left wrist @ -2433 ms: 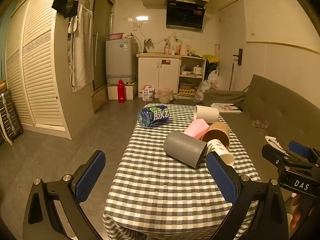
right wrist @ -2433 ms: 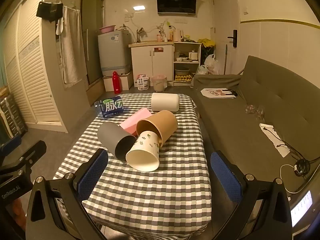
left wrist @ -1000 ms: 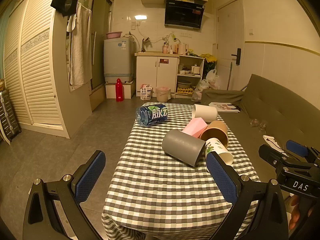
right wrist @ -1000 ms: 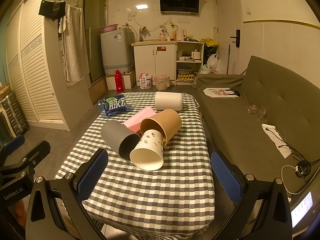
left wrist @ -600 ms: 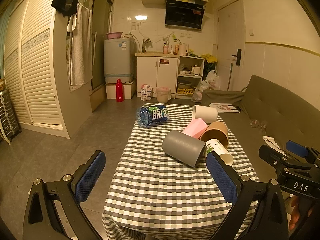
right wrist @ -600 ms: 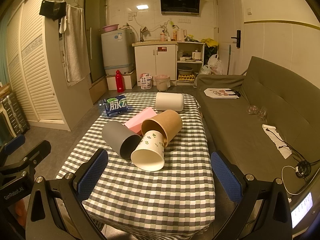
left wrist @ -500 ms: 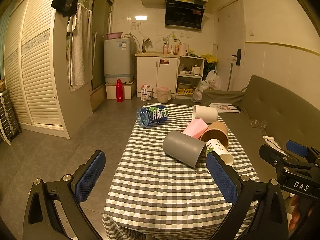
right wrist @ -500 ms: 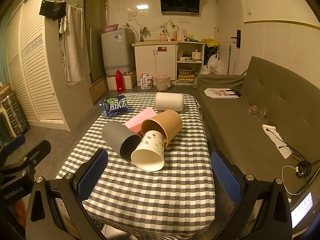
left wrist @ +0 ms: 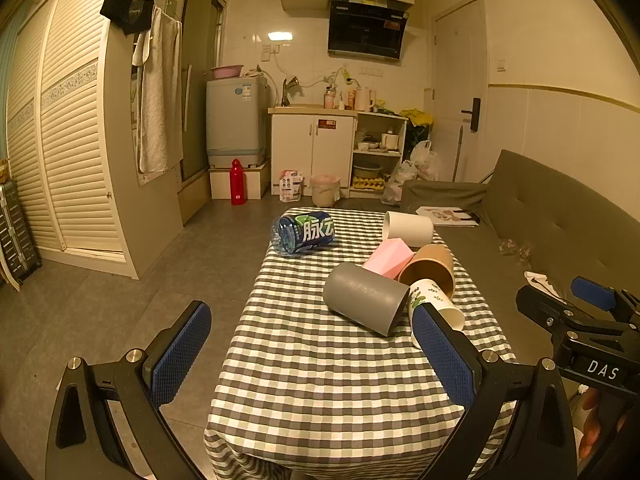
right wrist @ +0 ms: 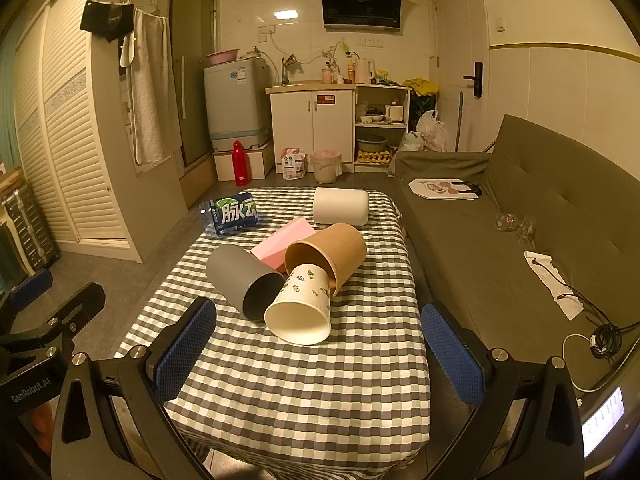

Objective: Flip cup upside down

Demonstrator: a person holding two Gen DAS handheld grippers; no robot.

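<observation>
both views have backed off slightly; cups lie untouched. left gripper [left wrist: 310, 356] and right gripper [right wrist: 318, 354] hang spread wide, empty. approach step: next, close on the leaf cup [right wrist: 300, 306].

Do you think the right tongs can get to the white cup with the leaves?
Probably yes. The right tongs are open, and the leaf-print cup lies on its side straight ahead, mouth toward them, with only bare checked tablecloth between.

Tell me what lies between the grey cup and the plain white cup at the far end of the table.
A pink box lies between the grey cup and the plain white cup, clearest in the right wrist view; beside it, the brown cup.
</observation>
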